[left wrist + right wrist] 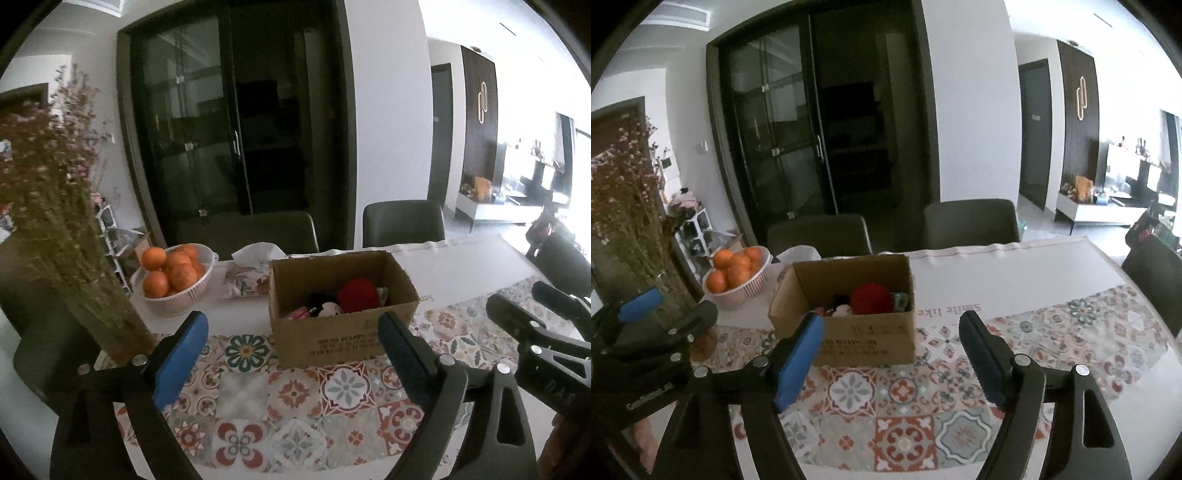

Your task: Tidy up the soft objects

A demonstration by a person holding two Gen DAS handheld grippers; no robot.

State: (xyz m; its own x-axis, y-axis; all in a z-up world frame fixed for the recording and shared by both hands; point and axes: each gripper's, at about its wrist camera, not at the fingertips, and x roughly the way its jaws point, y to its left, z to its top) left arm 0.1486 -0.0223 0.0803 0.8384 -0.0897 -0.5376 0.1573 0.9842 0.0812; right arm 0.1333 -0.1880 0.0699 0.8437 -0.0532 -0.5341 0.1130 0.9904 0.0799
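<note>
An open cardboard box (pixel 340 332) stands on the patterned tablecloth; it also shows in the right wrist view (pixel 864 339). Inside lie several soft toys: a red plush ball (pixel 357 295) (pixel 870 299), a black and white plush (pixel 327 308) and a pink one (pixel 297 314). My left gripper (pixel 291 354) is open and empty, held above the cloth in front of the box. My right gripper (pixel 890 358) is open and empty, also just in front of the box. Each gripper shows at the edge of the other's view.
A white basket of oranges (pixel 177 277) and a tissue pack (pixel 247 277) sit left of the box. A vase of dried flowers (pixel 74 240) stands at the left. Chairs (pixel 402 221) line the table's far side and right end.
</note>
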